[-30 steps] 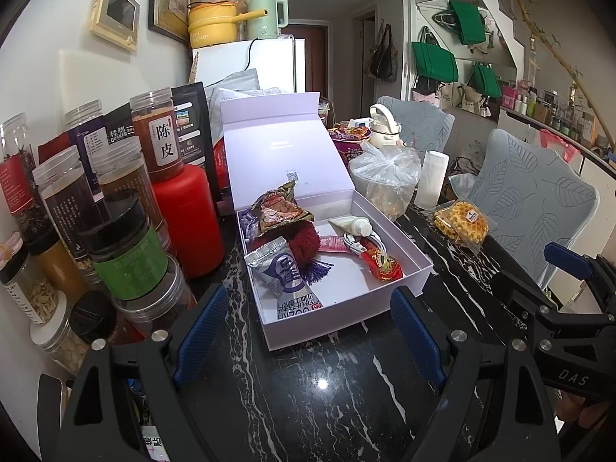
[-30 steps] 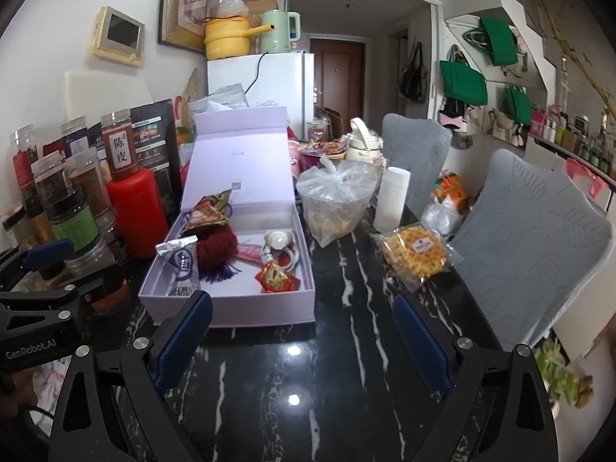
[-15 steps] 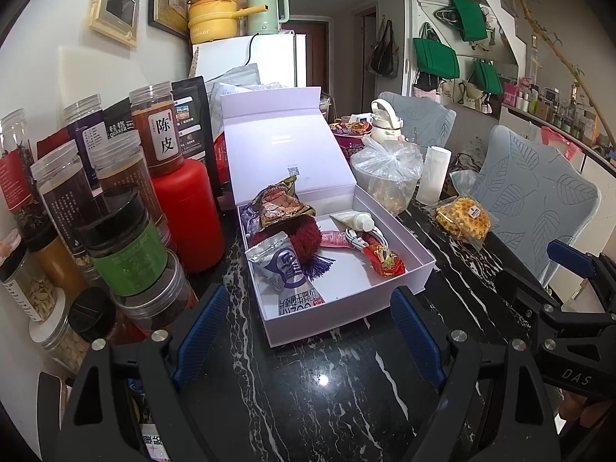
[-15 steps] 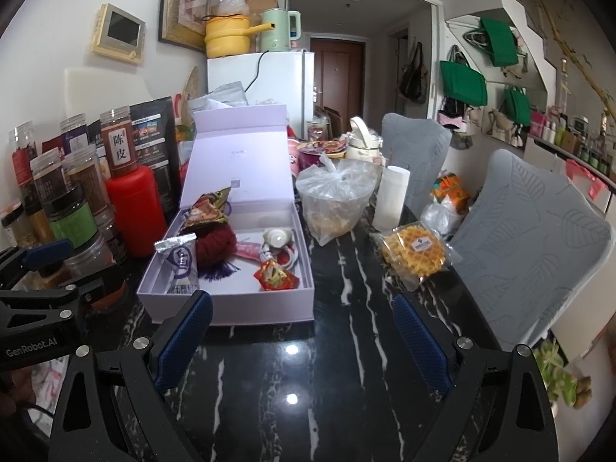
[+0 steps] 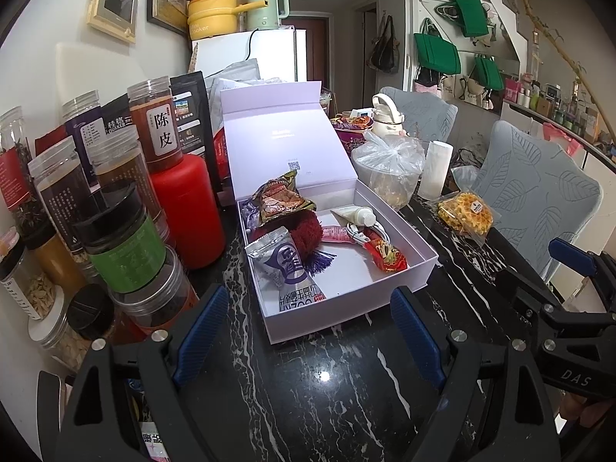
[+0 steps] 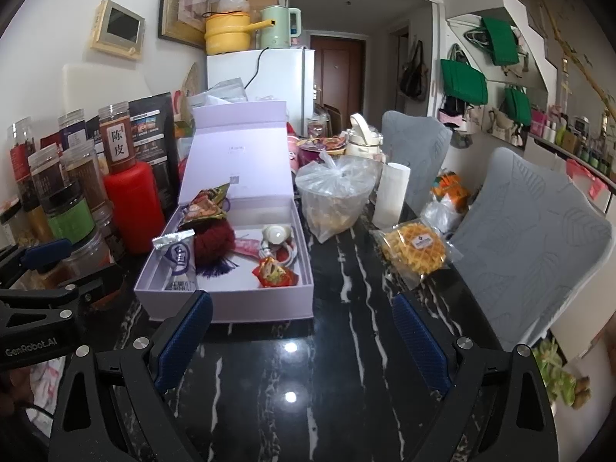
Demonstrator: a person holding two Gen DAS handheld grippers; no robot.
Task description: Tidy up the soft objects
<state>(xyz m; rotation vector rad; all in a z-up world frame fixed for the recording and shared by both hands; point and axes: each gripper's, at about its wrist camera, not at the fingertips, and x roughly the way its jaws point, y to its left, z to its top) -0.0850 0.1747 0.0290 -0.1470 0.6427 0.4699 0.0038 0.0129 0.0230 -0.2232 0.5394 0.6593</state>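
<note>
Off at nine o'clock, a red canister (image 5: 188, 208) stands on the black marble table (image 5: 308, 389), a clear jar labelled in Chinese (image 5: 156, 127) perched on top, more jars crowding beside it, one with a green label (image 5: 123, 254). Up at twelve, a white fridge (image 6: 269, 81) carries a yellow cooker (image 6: 227, 32) and a pale green kettle (image 6: 277, 27). At two o'clock, green bags (image 6: 462, 81) hang on the wall. At three, a grey leaf-patterned chair (image 6: 531, 238) sits by the table edge.
</note>
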